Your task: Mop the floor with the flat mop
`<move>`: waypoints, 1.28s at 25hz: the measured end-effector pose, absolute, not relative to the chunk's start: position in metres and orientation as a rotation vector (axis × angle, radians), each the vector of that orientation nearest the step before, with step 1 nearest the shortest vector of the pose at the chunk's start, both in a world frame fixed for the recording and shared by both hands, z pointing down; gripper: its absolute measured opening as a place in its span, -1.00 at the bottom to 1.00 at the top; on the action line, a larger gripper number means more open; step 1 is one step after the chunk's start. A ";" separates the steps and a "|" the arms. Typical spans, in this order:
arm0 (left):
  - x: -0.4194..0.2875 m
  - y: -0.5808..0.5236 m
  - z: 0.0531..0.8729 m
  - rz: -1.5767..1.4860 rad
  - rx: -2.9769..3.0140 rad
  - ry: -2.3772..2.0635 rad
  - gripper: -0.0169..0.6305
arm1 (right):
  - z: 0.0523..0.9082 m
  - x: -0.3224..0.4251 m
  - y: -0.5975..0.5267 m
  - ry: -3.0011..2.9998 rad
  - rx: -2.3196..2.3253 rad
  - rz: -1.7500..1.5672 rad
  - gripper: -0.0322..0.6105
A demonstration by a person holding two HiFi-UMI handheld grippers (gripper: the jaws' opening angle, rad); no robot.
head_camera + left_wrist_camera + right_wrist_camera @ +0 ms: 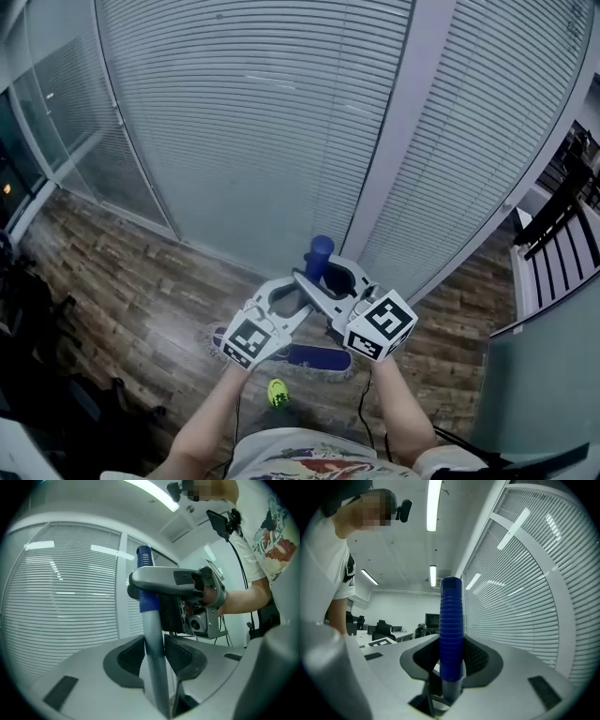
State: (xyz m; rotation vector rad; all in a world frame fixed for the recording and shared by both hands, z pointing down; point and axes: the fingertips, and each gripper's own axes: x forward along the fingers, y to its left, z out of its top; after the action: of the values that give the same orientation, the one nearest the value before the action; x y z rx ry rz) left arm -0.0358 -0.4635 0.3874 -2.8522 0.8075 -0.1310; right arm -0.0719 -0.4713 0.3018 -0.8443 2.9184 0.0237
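The flat mop's handle stands almost upright in front of me, its blue ribbed grip (321,255) at the top. Its blue mop head (314,357) lies on the wooden floor by my feet. In the left gripper view, my left gripper (153,654) is shut on the grey pole (153,639) just below the blue grip. My right gripper (451,660) is shut on the blue grip (451,625), higher up than the left. In the head view the left gripper (298,292) and right gripper (325,274) meet at the handle, crossing each other.
A wall of window blinds (272,122) with a grey pillar (398,131) rises close ahead. A yellow-green shoe (277,392) is just behind the mop head. Dark chairs (562,202) and a pale partition (553,375) stand at the right, dark objects (37,328) at the left.
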 end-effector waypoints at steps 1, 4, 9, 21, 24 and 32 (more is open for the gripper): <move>-0.029 -0.447 0.388 -0.135 -2.855 0.814 -0.53 | 0.303 -0.065 -0.453 2.926 -0.835 0.032 -0.49; -0.009 -0.381 0.397 -0.146 -2.857 0.865 -0.55 | 0.312 -0.046 -0.381 2.968 -0.781 0.061 -0.49; 0.032 -0.257 0.419 -0.229 -2.809 0.951 -0.58 | 0.333 -0.004 -0.247 2.993 -0.698 0.104 -0.49; 0.072 -0.025 0.493 -0.459 -2.806 1.071 -0.58 | 0.408 0.028 0.007 3.042 -0.437 0.092 -0.41; 0.073 -0.002 0.508 -0.453 -2.838 1.098 -0.58 | 0.420 0.027 0.034 3.043 -0.403 0.106 -0.41; 0.053 0.045 0.548 -0.482 -2.869 1.060 -0.56 | 0.478 0.005 0.094 3.242 -0.182 0.097 -0.35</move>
State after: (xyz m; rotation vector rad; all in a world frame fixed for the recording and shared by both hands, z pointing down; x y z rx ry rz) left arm 0.0533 0.0454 0.5483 -2.8694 1.0603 -0.4825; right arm 0.0055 0.0943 0.4782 -0.1819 3.2417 0.0967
